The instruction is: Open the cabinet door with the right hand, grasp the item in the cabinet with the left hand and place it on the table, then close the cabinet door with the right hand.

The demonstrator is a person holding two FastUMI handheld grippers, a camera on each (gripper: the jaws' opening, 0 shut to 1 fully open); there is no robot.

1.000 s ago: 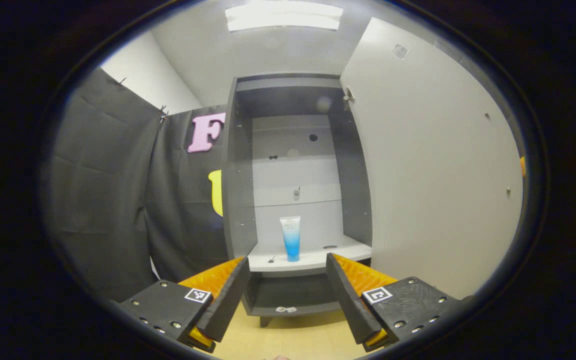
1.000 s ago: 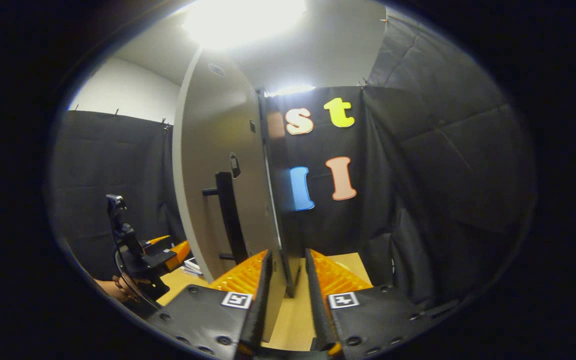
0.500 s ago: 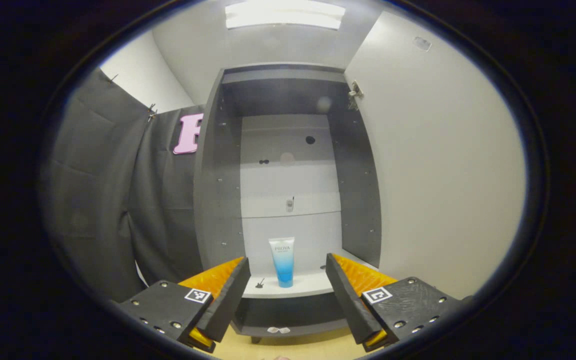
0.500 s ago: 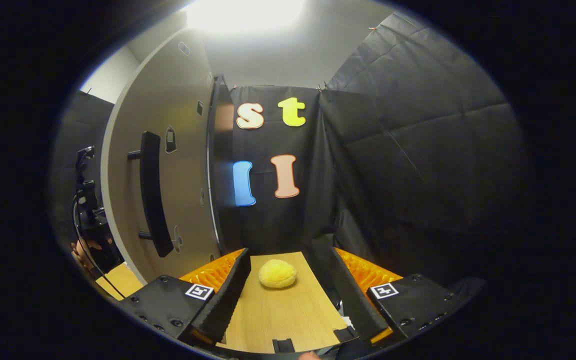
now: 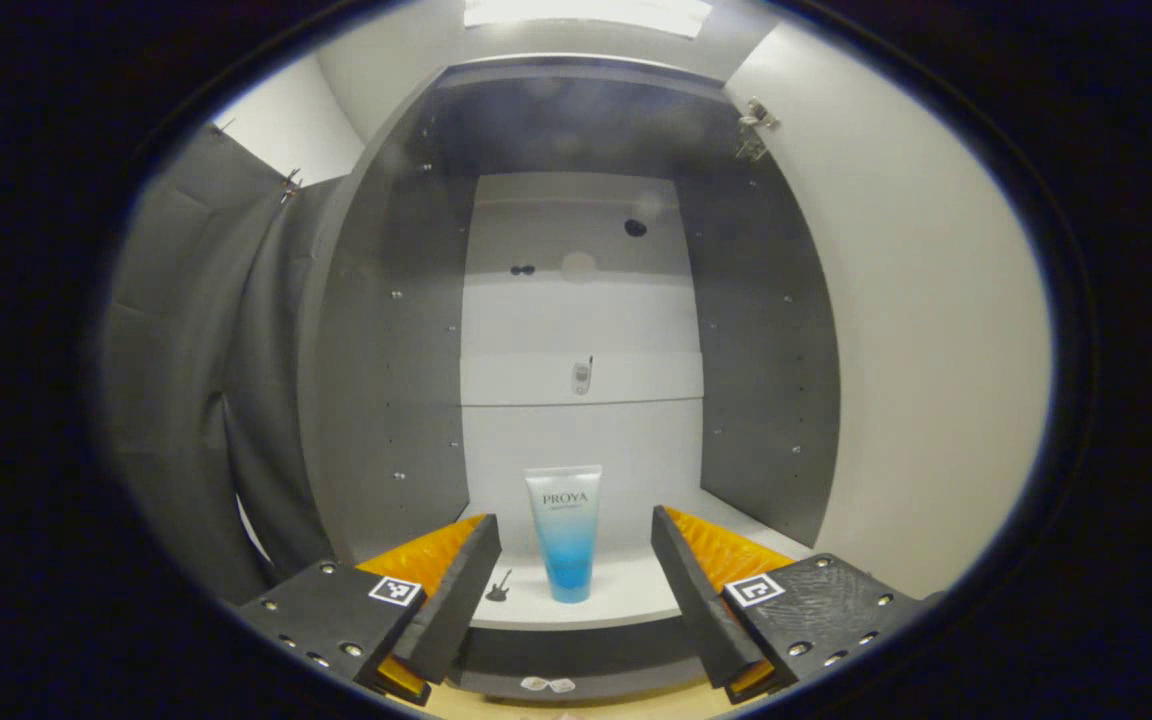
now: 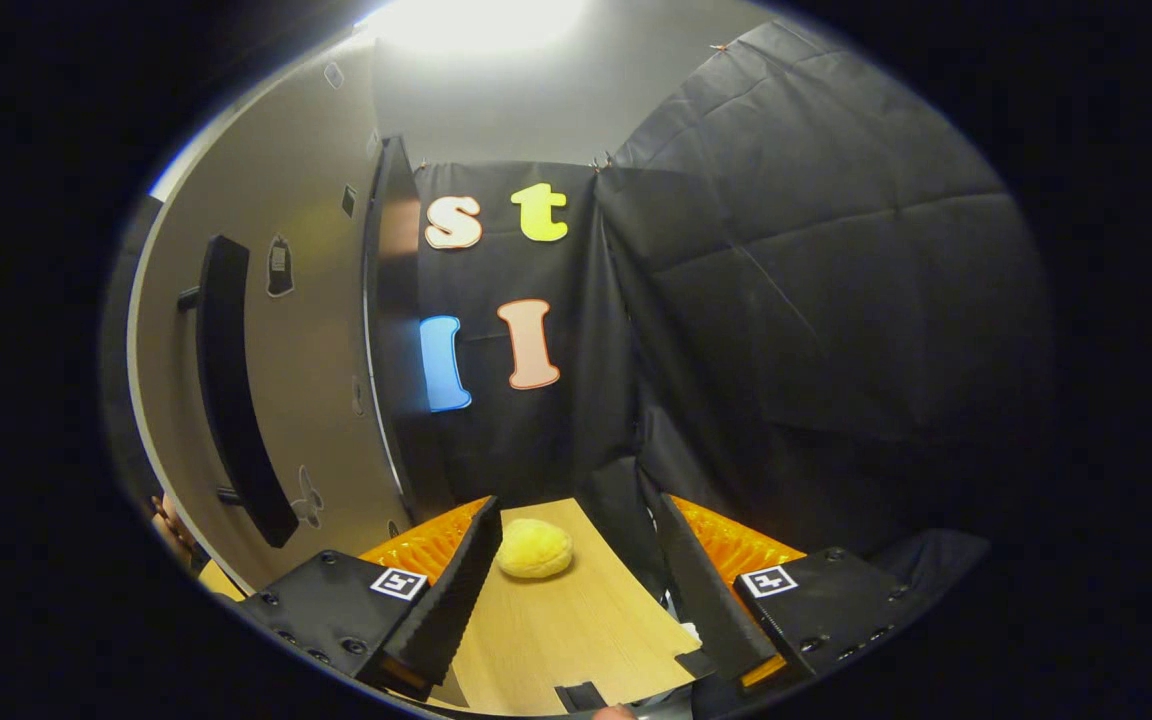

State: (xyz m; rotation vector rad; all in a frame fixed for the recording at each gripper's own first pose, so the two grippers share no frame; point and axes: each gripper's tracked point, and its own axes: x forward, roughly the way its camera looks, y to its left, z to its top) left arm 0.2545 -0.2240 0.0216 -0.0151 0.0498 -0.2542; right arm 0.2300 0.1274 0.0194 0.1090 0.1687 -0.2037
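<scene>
Cabinet interior, seen in the left gripper view: dark grey side walls, a pale back panel and one white shelf at the bottom. One tube, white at the top and shading to blue at the base, stands upright on its cap near the middle of this shelf. A small dark object lies on the shelf just left of the tube, apart from it. The left gripper is spread wide and holds nothing; the tube appears between its two fingers but farther off, touched by neither. The open cabinet door shows its pale inner face along the right, with one hinge near its top corner.

The right gripper view shows the door's outer face at the left, carrying one long black bar handle. One wooden table lies below, and one round yellow sponge-like object rests on it, far from the camera. The right gripper is likewise spread apart and empty, clear of the door and handle, with the yellow object just beside its left finger in the view. Part of a hand is visible at the far left edge, below the handle.

Count: two grippers, one tube, one door, one handle, one yellow object.
</scene>
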